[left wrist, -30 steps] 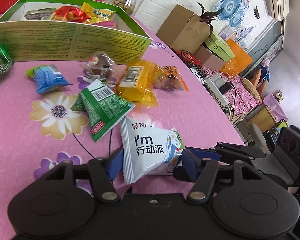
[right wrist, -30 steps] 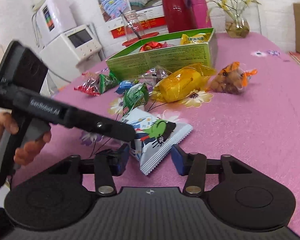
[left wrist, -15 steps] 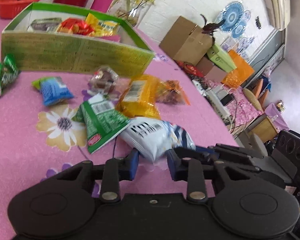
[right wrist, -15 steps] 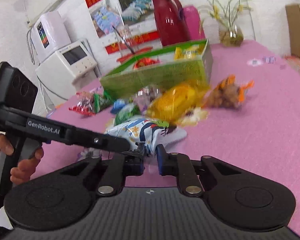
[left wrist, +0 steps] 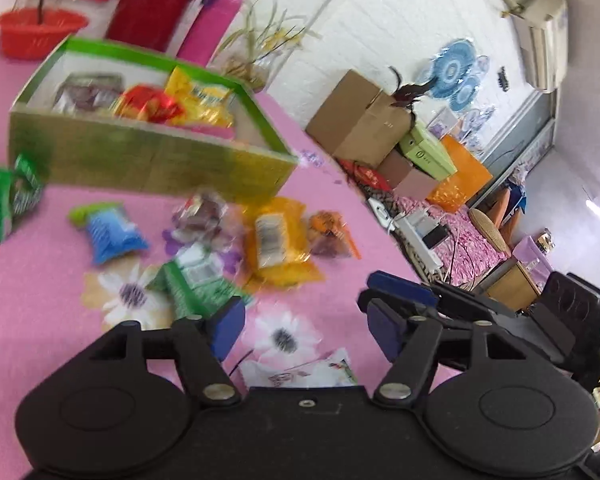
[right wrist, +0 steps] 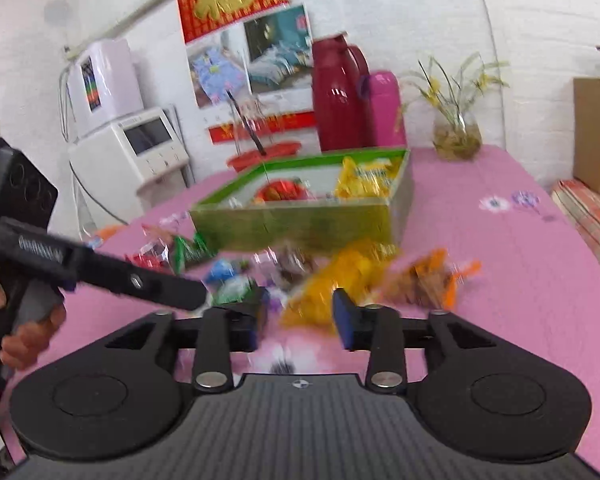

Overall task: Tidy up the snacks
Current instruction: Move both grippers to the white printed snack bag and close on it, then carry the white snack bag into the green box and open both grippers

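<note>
Snacks (left wrist: 278,240) lie scattered on the pink desk (left wrist: 32,300) before the green box (left wrist: 148,168), the white packet (left wrist: 300,372) released since a moment ago, left gripper (left wrist: 304,326) and right gripper (right wrist: 300,316) jaws both open, nothing yet boxed.

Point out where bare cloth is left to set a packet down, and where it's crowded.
Bare: the pink cloth right of the orange packet, out to the table edge. Crowded: the strip in front of the green box, from the yellow packet leftward.
</note>
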